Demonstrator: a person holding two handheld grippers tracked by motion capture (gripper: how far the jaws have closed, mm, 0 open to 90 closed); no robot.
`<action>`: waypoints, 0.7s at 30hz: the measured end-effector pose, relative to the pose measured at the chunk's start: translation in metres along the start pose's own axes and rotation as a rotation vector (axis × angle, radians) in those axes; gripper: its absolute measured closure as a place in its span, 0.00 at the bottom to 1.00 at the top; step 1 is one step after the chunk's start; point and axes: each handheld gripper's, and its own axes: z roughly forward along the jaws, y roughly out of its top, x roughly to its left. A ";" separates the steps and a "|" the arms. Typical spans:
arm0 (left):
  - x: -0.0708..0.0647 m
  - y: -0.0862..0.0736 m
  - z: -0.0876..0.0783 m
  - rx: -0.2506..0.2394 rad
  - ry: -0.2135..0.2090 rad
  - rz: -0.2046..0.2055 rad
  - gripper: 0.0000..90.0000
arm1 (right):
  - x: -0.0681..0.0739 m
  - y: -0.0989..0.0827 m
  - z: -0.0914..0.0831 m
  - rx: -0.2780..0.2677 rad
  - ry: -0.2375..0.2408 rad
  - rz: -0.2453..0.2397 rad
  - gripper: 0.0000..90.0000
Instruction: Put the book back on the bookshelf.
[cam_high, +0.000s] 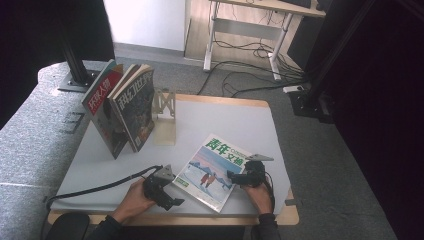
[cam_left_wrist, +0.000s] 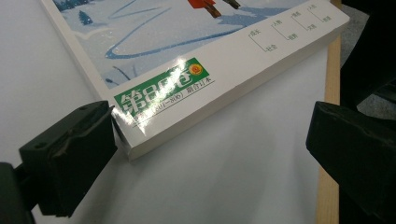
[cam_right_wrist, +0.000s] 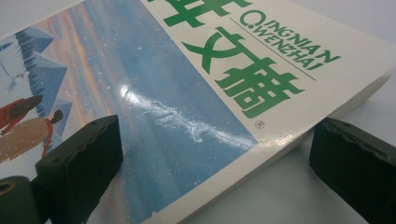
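My left gripper sits low in my left hand, its jaws spread wide apart. My right gripper lies level in my right hand, jaws equally wide, pointing across toward my left one.

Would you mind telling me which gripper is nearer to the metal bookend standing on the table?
Left. The left gripper sits at the lying magazine's near-left corner, more directly below the bookend; the right gripper is at the magazine's right edge, farther off.
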 end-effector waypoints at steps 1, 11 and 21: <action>-0.001 0.000 0.000 0.000 -0.003 0.000 0.02 | 0.000 0.001 0.001 -0.001 0.003 0.001 0.02; -0.004 0.002 -0.007 0.008 -0.038 0.023 0.16 | -0.003 0.012 0.012 0.003 0.025 -0.022 0.02; 0.005 0.004 -0.007 0.030 0.042 0.031 0.13 | -0.003 0.022 0.024 0.002 0.051 -0.047 0.02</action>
